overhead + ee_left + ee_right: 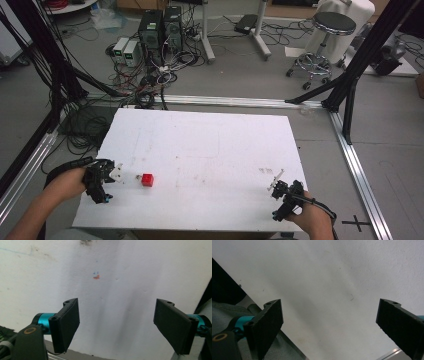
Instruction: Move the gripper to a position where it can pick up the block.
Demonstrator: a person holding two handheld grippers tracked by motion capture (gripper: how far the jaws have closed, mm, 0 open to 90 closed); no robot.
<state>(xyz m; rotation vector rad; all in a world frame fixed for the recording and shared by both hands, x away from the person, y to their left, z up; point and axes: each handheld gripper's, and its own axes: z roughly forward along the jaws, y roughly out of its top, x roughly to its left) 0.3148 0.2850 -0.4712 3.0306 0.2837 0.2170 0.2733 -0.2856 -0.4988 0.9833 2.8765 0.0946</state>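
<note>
Red cube (147,179) beside left claw (116,173)

In the high view the small pale bit (138,176) just beside the red block (147,179), near the table's (200,145) left edge, is too small to identify, and both forearms are cut off by the bottom edge of the picture.
</note>
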